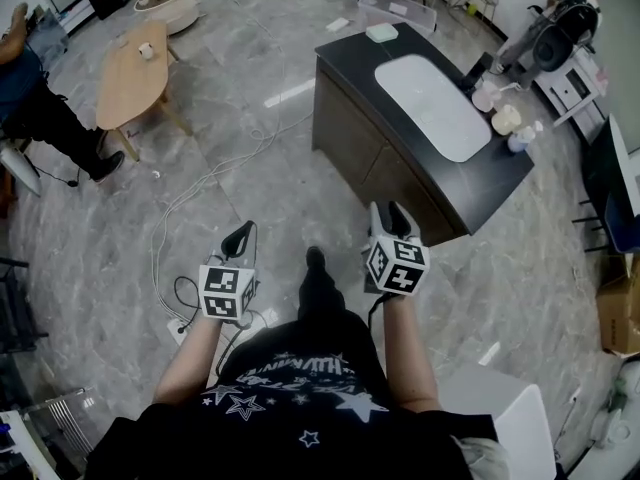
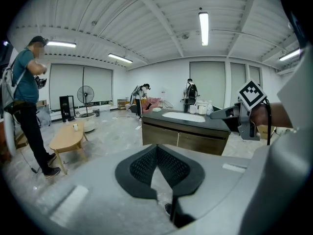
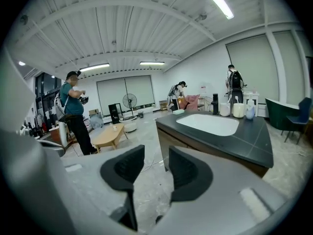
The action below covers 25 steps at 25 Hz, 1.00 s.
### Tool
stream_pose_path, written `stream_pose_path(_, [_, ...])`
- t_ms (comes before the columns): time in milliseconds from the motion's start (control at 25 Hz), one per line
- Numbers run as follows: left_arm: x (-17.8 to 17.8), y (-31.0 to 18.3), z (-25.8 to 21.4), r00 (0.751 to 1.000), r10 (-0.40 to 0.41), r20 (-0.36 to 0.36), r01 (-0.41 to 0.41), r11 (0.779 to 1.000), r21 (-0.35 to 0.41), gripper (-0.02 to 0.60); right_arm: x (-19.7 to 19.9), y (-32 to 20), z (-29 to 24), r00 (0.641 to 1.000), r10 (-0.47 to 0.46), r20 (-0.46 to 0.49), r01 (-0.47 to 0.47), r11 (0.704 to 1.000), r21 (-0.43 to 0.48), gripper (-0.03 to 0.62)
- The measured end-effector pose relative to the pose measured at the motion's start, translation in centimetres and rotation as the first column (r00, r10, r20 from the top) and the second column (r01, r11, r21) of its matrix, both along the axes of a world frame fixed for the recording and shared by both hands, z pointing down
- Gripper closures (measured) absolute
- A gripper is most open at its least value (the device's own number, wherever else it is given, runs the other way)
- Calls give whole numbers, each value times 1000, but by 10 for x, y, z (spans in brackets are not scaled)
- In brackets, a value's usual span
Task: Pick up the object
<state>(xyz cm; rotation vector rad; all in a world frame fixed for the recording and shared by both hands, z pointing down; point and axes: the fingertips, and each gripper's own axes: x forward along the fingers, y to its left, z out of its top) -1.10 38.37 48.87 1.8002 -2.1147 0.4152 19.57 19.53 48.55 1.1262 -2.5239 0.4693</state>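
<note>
I stand on a grey marble floor in front of a dark counter (image 1: 352, 88) with a white sink basin (image 1: 432, 105). Several pale cups and bottles (image 1: 506, 118) stand at the counter's right end, and a small pale box (image 1: 381, 32) lies at its far corner. My left gripper (image 1: 240, 234) is held over the floor, well short of the counter; its jaws (image 2: 156, 148) meet at the tips, with nothing between them. My right gripper (image 1: 394, 214) hangs close to the counter's near corner. A gap shows between its pads (image 3: 156, 155), and nothing is in it.
A low wooden table (image 1: 132, 70) with a cup stands at the far left, beside a person (image 1: 40, 108) in dark trousers. Cables (image 1: 200, 193) trail over the floor to a power strip near my left foot. A cardboard box (image 1: 620, 313) sits at the right, a white surface (image 1: 500, 408) behind me.
</note>
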Motion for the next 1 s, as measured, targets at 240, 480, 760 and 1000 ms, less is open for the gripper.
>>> stream_pose_path(240, [-31,-81,-4,1000,4,8,-4,1000,-20,571,-36,-88,8,1000,5,28,-4,999,-46,418])
stream_pose_path(480, [-58,-167,-14,1000,12,28,-11,1000,-21,572,-67,-175,6,999,-2,43,4,998,-59,418])
stream_pose_path(760, [-82,-248,-10,999,1,34,0,1000,-31,572,-91,-255,17,999,-14,46,18,996,-83,419])
stream_pose_path(1000, [-111,-291,-13,999,-14,43,15,999,-32,572,-111,-300,19,999,-1,53,6,995,-95,419])
